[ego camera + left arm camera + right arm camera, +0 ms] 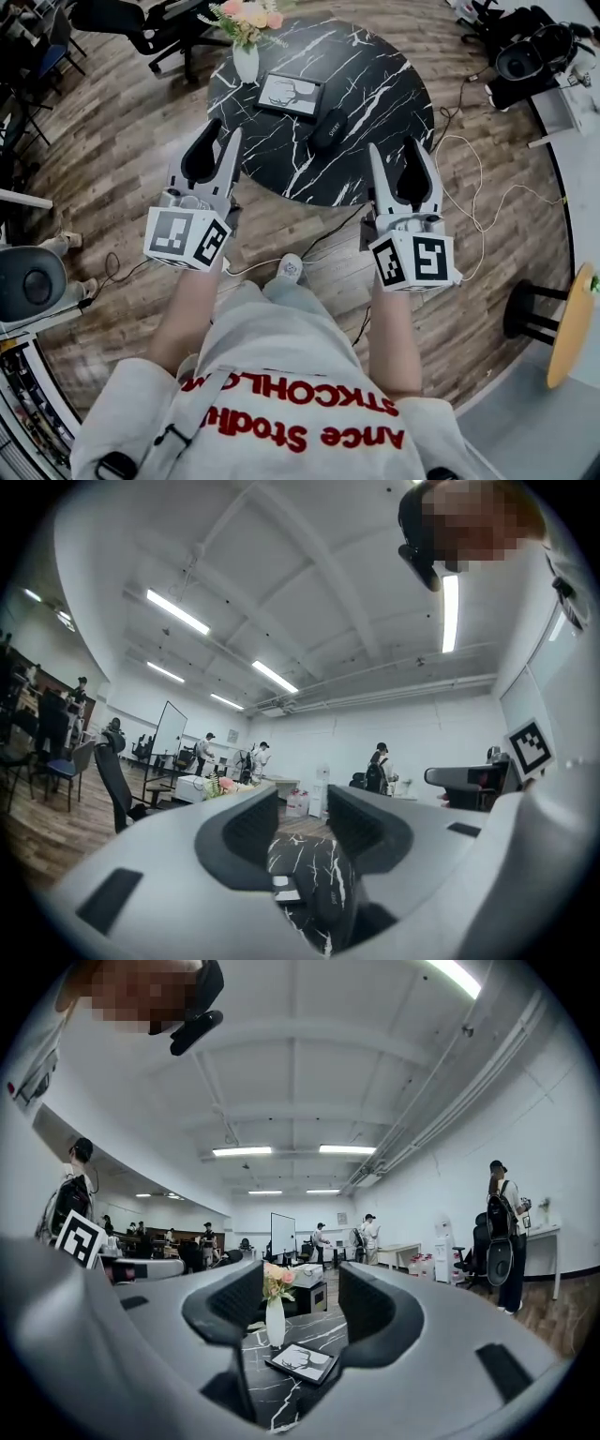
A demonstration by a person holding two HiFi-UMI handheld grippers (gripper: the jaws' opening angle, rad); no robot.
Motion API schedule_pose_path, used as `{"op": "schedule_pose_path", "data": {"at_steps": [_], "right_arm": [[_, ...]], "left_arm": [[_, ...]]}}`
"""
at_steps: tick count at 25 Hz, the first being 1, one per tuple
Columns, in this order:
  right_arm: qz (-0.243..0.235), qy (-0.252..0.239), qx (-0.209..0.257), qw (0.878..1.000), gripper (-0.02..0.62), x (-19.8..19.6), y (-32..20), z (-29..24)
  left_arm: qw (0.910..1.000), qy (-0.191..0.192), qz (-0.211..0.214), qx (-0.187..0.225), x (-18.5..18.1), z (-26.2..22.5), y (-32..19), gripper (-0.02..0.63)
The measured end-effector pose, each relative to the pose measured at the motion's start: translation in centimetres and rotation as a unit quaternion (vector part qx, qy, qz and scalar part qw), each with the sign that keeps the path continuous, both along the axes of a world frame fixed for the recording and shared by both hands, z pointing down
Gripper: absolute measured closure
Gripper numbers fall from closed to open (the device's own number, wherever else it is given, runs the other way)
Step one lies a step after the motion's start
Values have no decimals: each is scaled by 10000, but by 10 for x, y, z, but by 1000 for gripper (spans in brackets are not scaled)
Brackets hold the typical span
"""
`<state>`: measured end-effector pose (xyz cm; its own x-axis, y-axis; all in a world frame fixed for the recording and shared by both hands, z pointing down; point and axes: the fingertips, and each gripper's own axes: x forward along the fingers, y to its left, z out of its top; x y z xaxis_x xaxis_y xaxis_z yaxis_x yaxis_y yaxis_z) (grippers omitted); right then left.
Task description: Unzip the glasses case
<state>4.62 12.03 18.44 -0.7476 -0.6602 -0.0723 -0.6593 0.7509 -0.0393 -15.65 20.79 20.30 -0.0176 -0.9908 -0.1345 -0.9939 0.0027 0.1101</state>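
On the table (375, 84), in the head view, the case (328, 128) is lying just right of the frame (291, 95), a dark, rounded oblong. Its long axis is running diagonally, with the near end leaning toward the frame and the far end pointing away and to the right. Which end is carrying the zip pull I cannot tell. The left gripper (225, 133) and right gripper (392, 145) are both hovering well short of the frame, on the person's side, gripping nothing.

In the left gripper view, the jaws are standing slightly apart with only air between them. Through the gap the case (328, 897) is showing just right of the frame (281, 888).

In the right gripper view, the jaws are gaping wider and empty, framing the vase (275, 1321) behind the frame (300, 1361). The case is not showing clearly here.

The case is probably light and semi-stiff and likely to skate on the polished top. One gripper should be pinning its body across the short width while the other is pinching the small pull, drawing along the long axis.
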Motion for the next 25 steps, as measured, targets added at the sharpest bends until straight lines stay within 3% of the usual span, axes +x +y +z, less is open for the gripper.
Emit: {"op": "schedule_pose_path", "data": {"at_steps": [2, 7, 17, 25], "right_arm": [[64, 45, 0, 10000, 334, 0, -15, 4], [207, -32, -13, 9998, 299, 0, -45, 6], [484, -105, 28, 9988, 285, -14, -102, 1], [809, -92, 265, 9963, 285, -62, -163, -23]], "left_arm": [[9999, -109, -62, -97, 1, 3, -14, 347], [9995, -272, -80, -148, 2, 1, -39, 234], [9988, -419, 150, -195, -21, 1, -111, 212], [9976, -432, 513, -142, -64, -5, -180, 212]]}}
